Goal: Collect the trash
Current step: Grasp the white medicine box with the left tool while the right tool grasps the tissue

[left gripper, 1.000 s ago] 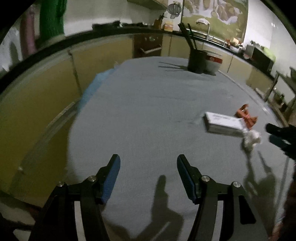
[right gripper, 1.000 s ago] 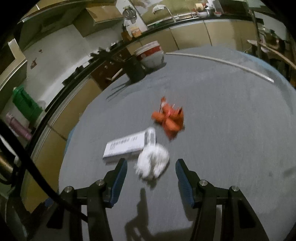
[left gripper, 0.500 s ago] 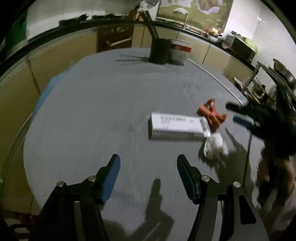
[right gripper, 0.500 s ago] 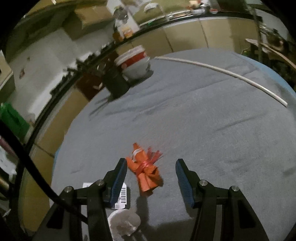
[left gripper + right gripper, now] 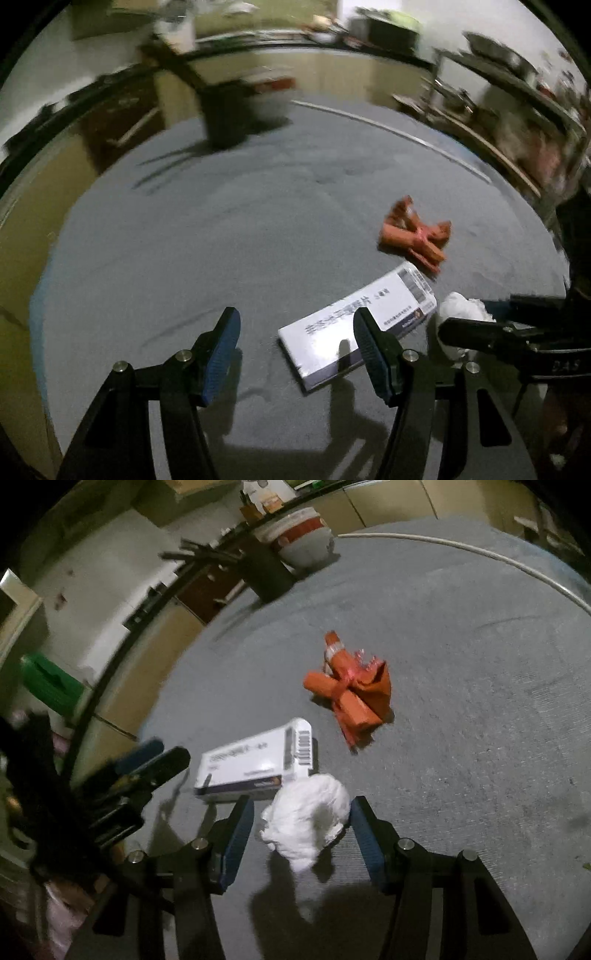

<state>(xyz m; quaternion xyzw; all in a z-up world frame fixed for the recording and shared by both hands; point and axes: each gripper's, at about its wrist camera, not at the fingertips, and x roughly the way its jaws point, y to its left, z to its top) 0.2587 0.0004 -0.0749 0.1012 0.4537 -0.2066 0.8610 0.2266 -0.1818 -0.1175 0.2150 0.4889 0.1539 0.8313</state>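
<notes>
Trash is lying on the grey table — a white tissue wad sitting low in the frame between the spread, untouching fingers of the right gripper. Left gripper is hovering spread too, its right finger overlapping a white box; orange wrapper is lying beyond.

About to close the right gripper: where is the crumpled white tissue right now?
In the right wrist view the crumpled white tissue lies on the grey table between the open right gripper fingers, just beside the white box, with the orange wrapper farther out.
</notes>
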